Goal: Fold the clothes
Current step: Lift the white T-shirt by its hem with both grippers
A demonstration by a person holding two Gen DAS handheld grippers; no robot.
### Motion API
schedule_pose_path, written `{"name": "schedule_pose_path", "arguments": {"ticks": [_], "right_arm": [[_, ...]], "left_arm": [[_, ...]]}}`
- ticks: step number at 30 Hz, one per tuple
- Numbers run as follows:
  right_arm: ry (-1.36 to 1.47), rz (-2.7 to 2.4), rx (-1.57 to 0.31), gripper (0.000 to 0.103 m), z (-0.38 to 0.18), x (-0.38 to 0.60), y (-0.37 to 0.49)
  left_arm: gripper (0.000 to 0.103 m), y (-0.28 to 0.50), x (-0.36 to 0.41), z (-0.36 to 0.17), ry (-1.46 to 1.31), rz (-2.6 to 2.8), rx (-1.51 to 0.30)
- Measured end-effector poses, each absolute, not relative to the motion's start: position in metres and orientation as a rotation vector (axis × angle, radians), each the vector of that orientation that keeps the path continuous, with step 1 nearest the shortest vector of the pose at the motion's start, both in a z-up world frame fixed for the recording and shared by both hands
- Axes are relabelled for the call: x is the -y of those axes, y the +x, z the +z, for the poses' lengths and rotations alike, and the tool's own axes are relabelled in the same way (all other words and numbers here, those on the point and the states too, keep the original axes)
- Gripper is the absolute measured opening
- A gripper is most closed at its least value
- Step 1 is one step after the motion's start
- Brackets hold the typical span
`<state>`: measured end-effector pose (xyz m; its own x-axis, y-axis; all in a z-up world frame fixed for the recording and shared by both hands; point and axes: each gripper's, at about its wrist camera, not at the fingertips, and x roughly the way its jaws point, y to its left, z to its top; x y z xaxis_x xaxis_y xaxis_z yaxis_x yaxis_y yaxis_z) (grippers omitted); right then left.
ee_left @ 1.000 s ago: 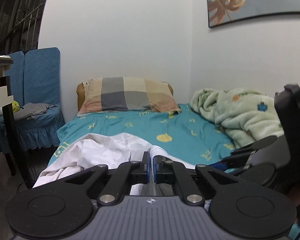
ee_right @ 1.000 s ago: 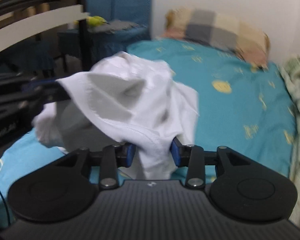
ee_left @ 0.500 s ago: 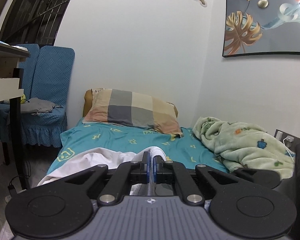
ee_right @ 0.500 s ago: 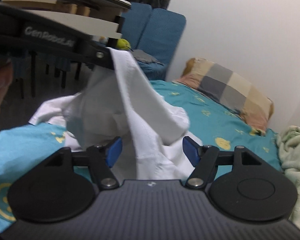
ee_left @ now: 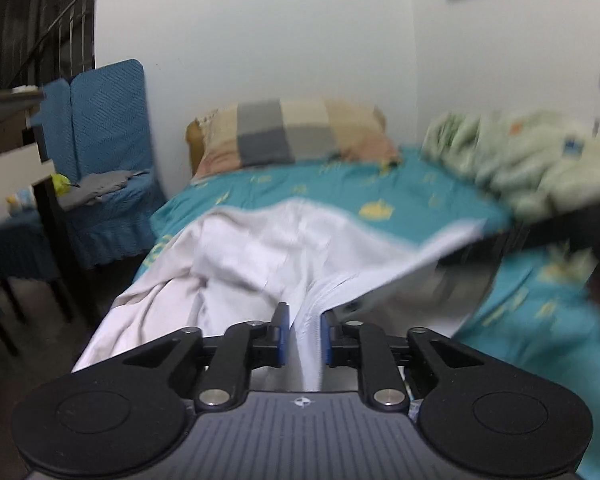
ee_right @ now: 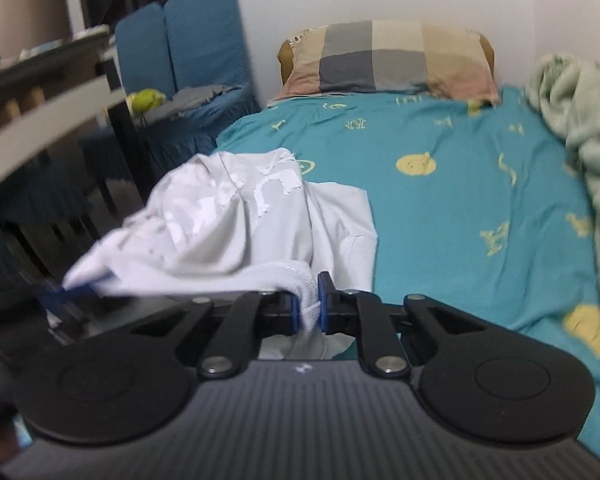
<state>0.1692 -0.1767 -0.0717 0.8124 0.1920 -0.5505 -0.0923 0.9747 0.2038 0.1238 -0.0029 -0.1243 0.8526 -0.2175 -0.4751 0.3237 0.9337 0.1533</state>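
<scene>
Lying bunched up on the near end of the bed (ee_right: 452, 208), the white shirt (ee_right: 236, 220) is all crumpled, with a faded white print on top. One part of it hangs over the left edge of the bed. The bed has a teal sheet with yellow pictures on it.

The right tool (ee_right: 309, 306) pinches a thick ribbed edge of the shirt between its blue pads. Its jaws have just been closing, and the cloth is squeezed tight between them. The left tool (ee_left: 305, 334) has a fold of the same shirt standing between its blue pads. Its jaws have just been opening a little, and the pads are still right against the cloth on both sides, so it looks like a loose hold. From the left tool's view, a corner of the shirt stretches out to the right, toward the blurry dark shape of the other tool.

Farther up the bed sits a checked pillow (ee_right: 388, 58). A fluffy green blanket (ee_right: 580, 120) is piled along the right side by the wall. Beside the bed on the left stand two blue chairs (ee_right: 188, 44) with grey cloth on the seat, and a desk (ee_right: 40, 92) is nearer to us.
</scene>
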Motion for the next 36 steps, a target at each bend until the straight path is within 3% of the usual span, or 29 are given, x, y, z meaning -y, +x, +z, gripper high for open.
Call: {"name": "schedule_pose_path", "arguments": {"ticks": [3, 9, 16, 18, 21, 25, 31, 36], "right_arm": [[0.226, 0.177, -0.563, 0.013, -0.063, 0.178, 0.165], [0.298, 0.174, -0.442, 0.013, -0.04, 0.189, 0.151], [0.24, 0.043, -0.408, 0.013, -0.041, 0.202, 0.15], [0.219, 0.03, -0.498, 0.014, -0.053, 0.204, 0.159], [0.254, 0.036, -0.664, 0.021, -0.076, 0.21, 0.172], [0.305, 0.042, -0.794, 0.023, -0.1, 0.211, 0.178], [0.338, 0.024, -0.684, 0.008, -0.087, 0.212, 0.168], [0.334, 0.032, -0.618, 0.007, -0.07, 0.21, 0.158]], "left_arm": [[0.033, 0.127, 0.006, -0.137, 0.297, -0.229, -0.483], [0.034, 0.129, 0.009, -0.144, 0.419, -0.029, -0.495], [0.039, 0.116, -0.007, -0.113, 0.341, 0.121, -0.418], [0.038, 0.111, -0.018, -0.097, 0.259, 0.139, -0.398], [0.021, 0.111, -0.032, -0.082, 0.157, 0.143, -0.399], [0.015, 0.111, -0.042, -0.073, 0.07, 0.119, -0.409], [0.015, 0.111, -0.045, -0.067, 0.032, 0.083, -0.398], [0.015, 0.114, -0.056, -0.068, -0.035, 0.082, -0.428]]}}
